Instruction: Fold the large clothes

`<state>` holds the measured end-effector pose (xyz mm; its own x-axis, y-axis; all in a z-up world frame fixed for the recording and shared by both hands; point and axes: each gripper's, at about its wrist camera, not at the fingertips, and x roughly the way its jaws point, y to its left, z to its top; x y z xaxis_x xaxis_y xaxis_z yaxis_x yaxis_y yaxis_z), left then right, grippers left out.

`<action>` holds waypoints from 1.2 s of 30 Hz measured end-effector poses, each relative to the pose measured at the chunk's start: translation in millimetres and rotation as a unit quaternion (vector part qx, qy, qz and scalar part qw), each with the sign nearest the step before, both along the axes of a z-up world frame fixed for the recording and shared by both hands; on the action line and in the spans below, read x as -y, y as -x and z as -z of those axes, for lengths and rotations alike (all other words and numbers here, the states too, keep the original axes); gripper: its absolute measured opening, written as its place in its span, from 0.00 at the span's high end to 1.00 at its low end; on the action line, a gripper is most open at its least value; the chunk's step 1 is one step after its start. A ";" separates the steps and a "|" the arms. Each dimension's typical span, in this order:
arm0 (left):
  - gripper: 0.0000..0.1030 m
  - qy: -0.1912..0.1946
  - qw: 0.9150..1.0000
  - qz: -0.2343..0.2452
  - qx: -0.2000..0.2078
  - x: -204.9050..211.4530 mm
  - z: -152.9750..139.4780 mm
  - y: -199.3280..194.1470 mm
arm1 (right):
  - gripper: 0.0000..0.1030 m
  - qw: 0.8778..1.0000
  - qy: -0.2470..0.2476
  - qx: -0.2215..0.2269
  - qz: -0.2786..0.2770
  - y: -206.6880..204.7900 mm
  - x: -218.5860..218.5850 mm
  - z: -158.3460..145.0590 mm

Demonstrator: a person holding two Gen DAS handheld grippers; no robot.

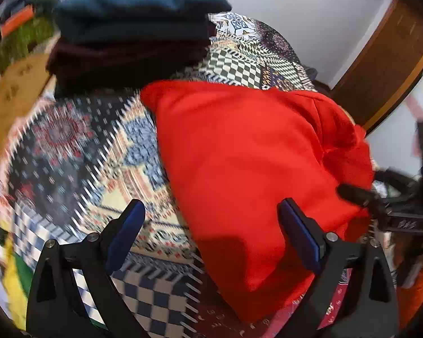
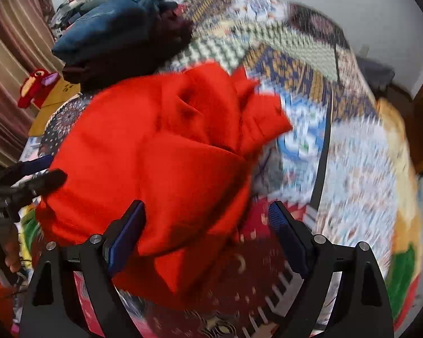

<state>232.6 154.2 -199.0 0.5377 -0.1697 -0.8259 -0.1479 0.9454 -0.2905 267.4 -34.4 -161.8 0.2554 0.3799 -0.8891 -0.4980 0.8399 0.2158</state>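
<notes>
A large red garment (image 1: 256, 163) lies roughly folded on a patterned bedspread (image 1: 79, 146). In the right wrist view the red garment (image 2: 160, 174) shows a rumpled hood or sleeve at its far right. My left gripper (image 1: 211, 231) is open, its jaws wide apart above the garment's near edge, holding nothing. My right gripper (image 2: 206, 231) is open too, over the garment's near edge, empty. Each gripper's fingertips show at the edge of the other's view. Both views are blurred by motion.
A stack of folded dark clothes (image 1: 132, 33), blue on top and maroon below, sits at the far left of the bed (image 2: 115, 33). A cardboard box (image 1: 14, 101) and a red toy bird (image 2: 36, 84) lie left. A wooden door frame (image 1: 386, 64) stands right.
</notes>
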 end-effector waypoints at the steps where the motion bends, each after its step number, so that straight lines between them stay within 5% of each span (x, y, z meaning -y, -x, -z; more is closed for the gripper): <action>1: 0.06 0.006 1.000 0.000 0.000 -0.2 1.9 2.1 | 0.15 1.000 -0.013 -0.002 0.001 2.0 6.8 -1.1; 13: 0.03 -0.041 0.999 0.009 -0.004 14.2 7.2 41.8 | 0.15 0.990 0.115 0.086 0.005 23.7 22.2 -15.2; 20: 0.03 -0.034 0.999 0.002 -0.013 1.4 4.0 53.0 | 0.15 0.997 0.032 0.067 0.026 17.8 40.7 -51.1; 26: 0.04 -0.112 0.993 0.007 0.030 1.7 -33.0 53.3 | 0.15 0.997 -0.018 0.080 0.006 -1.1 16.7 -75.1; 31: 0.04 -0.141 0.988 -0.013 0.068 -17.1 -58.4 21.3 | 0.15 0.997 -0.037 0.064 -0.011 -36.0 -14.4 -67.9; 36: 0.04 -0.104 0.993 -0.026 0.055 -43.2 -44.9 -31.9 | 0.15 0.999 -0.046 0.005 -0.010 -79.3 -34.0 -37.5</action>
